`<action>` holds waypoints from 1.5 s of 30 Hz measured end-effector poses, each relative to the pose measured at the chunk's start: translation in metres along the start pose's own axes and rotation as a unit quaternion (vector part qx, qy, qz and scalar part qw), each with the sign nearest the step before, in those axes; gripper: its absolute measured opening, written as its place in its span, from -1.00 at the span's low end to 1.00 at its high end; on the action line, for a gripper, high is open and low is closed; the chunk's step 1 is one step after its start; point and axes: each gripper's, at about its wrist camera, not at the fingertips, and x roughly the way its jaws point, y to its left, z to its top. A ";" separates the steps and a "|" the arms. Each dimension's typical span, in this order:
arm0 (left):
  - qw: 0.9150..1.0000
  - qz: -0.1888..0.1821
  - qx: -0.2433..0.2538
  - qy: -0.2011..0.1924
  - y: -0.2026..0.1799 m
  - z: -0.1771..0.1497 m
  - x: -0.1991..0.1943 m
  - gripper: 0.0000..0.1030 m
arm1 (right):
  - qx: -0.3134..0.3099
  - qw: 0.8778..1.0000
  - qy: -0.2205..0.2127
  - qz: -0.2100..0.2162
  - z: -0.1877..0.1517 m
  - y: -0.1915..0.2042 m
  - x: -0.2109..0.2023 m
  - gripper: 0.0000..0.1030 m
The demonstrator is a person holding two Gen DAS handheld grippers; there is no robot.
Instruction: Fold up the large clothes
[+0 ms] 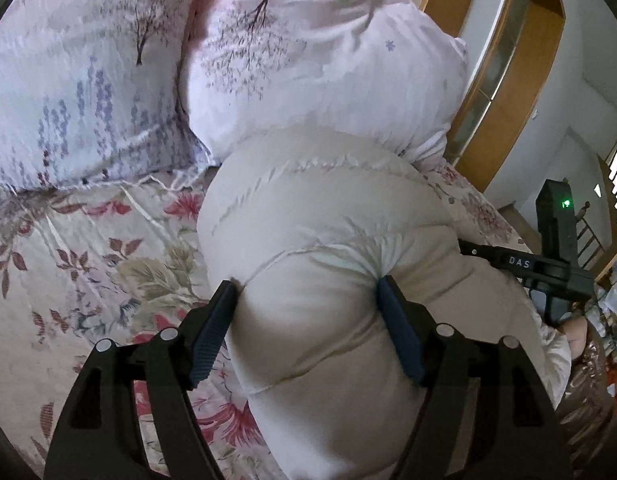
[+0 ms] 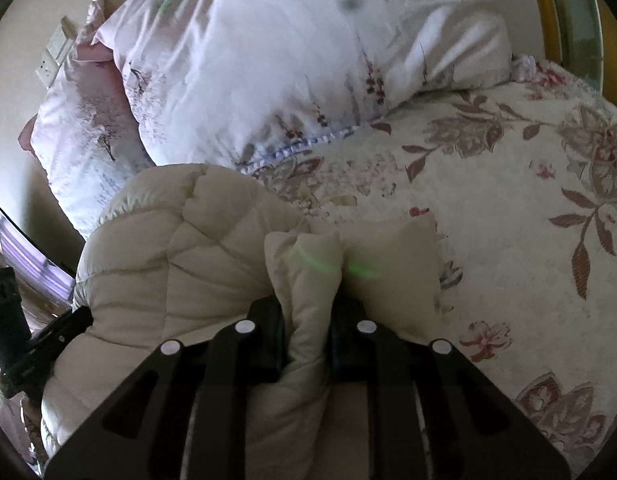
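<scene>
Gripping a cream puffer jacket [image 1: 328, 248] at two places, mid-fold by the look of it. Left tongs [image 1: 308, 328] set wide, pads pressed into either side of a thick padded roll of the jacket, so clamped on bulk rather than on an edge. Right tongs [image 2: 306, 344] nearly closed, pinching a thinner upright fold of the same jacket [image 2: 180, 264] between the fingers. Jacket lies bunched on the bed, one end close against the pillows, most of it heaped near the tongs.

Judgement: a section is being gathered for carrying over the rest. Next move calls for both tongs to lift together and lay the held part flat across the body; padding is springy and slick, likely to puff back or slip from the wide left grip.

Surface: floral bedspread [image 2: 508, 200], cream with red and brown leaves, soft, wrinkled. Two pale pillows [image 1: 308, 60] with tree and lavender print at the head. Wooden bed frame [image 1: 508, 92] beyond them. Wall socket [image 2: 54, 54] on a pale wall. Right edge of the left view cluttered, too blurred to name.
</scene>
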 end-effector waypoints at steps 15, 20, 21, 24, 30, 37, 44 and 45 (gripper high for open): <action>0.999 -0.026 -0.020 0.032 0.012 -0.007 0.020 0.51 | 0.064 0.995 -0.007 0.078 -0.003 -0.020 -0.046 -0.01; 0.999 -0.023 -0.017 0.030 0.012 -0.008 0.019 0.52 | 0.028 0.998 0.000 0.053 -0.012 -0.008 -0.046 -0.66; 0.999 -0.019 -0.013 0.029 0.010 -0.008 0.019 0.52 | 0.023 0.999 0.000 0.034 -0.014 -0.007 -0.043 -0.68; 1.000 -0.008 0.005 0.026 0.003 -0.009 0.018 0.52 | 0.025 1.000 0.003 0.003 -0.019 -0.012 -0.037 -0.70; 0.999 0.027 0.037 0.014 -0.010 -0.009 0.018 0.55 | 0.040 0.999 0.006 -0.009 -0.029 -0.021 -0.027 -0.71; 0.989 0.103 0.105 -0.008 -0.036 -0.011 0.010 0.55 | 0.028 0.999 0.010 -0.028 -0.026 -0.015 -0.030 -0.57; 0.988 0.110 0.107 -0.006 -0.037 -0.013 0.008 0.55 | -0.017 0.995 -0.074 -0.057 -0.038 0.009 -0.096 -0.34; 0.988 0.110 0.108 -0.006 -0.037 -0.013 0.008 0.55 | -0.025 0.995 -0.080 -0.051 -0.041 0.013 -0.104 -0.34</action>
